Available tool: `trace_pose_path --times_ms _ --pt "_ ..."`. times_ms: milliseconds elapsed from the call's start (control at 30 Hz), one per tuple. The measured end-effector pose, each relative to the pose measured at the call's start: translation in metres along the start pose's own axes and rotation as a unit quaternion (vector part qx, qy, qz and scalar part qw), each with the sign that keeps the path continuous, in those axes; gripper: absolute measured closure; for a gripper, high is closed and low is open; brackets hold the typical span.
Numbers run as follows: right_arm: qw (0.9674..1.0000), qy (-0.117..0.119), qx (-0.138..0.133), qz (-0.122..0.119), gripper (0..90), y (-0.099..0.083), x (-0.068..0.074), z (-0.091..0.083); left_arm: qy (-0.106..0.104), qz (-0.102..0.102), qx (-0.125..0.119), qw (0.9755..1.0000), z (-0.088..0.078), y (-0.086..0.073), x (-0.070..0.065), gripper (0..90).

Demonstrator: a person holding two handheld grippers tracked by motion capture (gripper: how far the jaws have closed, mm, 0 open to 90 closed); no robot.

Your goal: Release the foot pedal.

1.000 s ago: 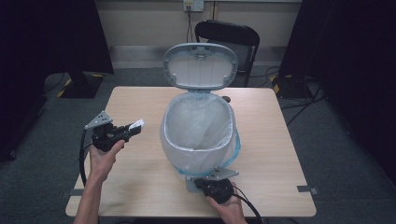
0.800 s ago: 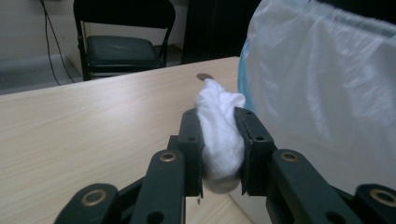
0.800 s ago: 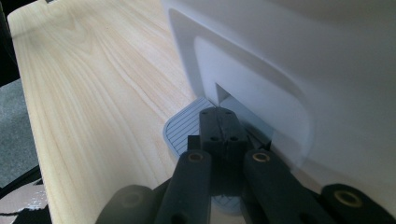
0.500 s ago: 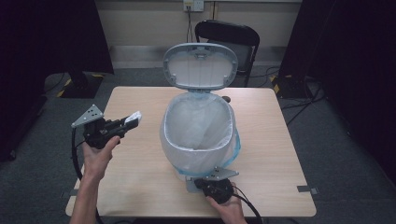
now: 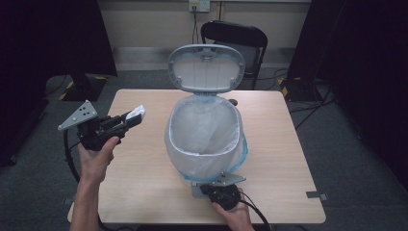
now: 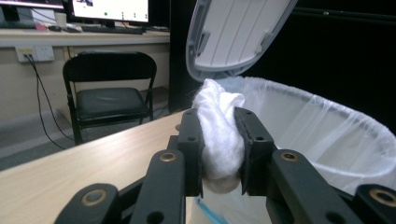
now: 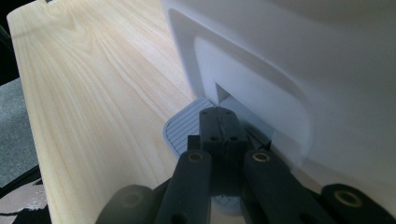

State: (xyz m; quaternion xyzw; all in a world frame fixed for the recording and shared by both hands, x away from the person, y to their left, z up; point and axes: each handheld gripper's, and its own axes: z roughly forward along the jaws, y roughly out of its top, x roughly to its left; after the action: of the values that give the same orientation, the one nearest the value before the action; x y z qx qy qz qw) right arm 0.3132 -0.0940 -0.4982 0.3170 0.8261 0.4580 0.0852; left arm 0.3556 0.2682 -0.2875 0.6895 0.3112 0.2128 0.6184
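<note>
High view: left claw (image 5: 131,117) pinches tissue (image 5: 137,112); right claw (image 5: 210,186) pressed together on pedal (image 7: 184,128).

Pedal bin (image 5: 204,139) at mid-table (image 5: 144,183), lid (image 5: 206,67) raised behind it, chair (image 5: 235,41) beyond the far edge. Left gripper (image 5: 132,117) left of the bin, above the tabletop, tissue wad (image 6: 217,133) between its jaws. Right gripper (image 7: 219,123) at the bin's near foot, apparently on the pedal (image 7: 184,130).
</note>
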Motion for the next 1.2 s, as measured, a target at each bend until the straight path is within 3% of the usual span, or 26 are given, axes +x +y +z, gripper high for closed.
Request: trace_pose_path --times_ms 200,367,500,833,1000,1067,1200 --pt "1.0 0.0 0.0 0.0 90.0 0.0 0.0 0.0 -0.025 0.01 -0.016 0.9995 0.001 0.015 -0.011 74.2" --pt "1.0 0.0 0.0 0.0 90.0 0.0 0.0 0.0 -0.053 0.02 -0.034 0.9978 0.005 0.031 -0.027 74.1" --pt "1.0 0.0 0.0 0.0 90.0 0.0 0.0 0.0 -0.065 0.026 -0.04 0.9967 0.008 0.039 -0.031 74.1" --pt "1.0 -0.001 0.0 -0.001 90.0 0.0 0.001 0.0 -0.103 0.042 -0.045 0.9927 0.04 0.058 -0.057 74.1" --pt "1.0 -0.002 0.001 -0.002 90.0 0.0 0.0 0.0 -0.113 0.055 -0.031 0.9917 0.053 0.063 -0.066 74.0" --pt "1.0 -0.002 0.001 -0.001 90.0 0.0 0.001 0.0 -0.129 0.052 -0.018 0.9902 0.066 0.067 -0.071 73.7" --pt "1.0 -0.002 0.001 -0.001 90.0 0.0 0.001 0.0 -0.139 0.052 -0.007 0.9889 0.077 0.068 -0.073 73.4"
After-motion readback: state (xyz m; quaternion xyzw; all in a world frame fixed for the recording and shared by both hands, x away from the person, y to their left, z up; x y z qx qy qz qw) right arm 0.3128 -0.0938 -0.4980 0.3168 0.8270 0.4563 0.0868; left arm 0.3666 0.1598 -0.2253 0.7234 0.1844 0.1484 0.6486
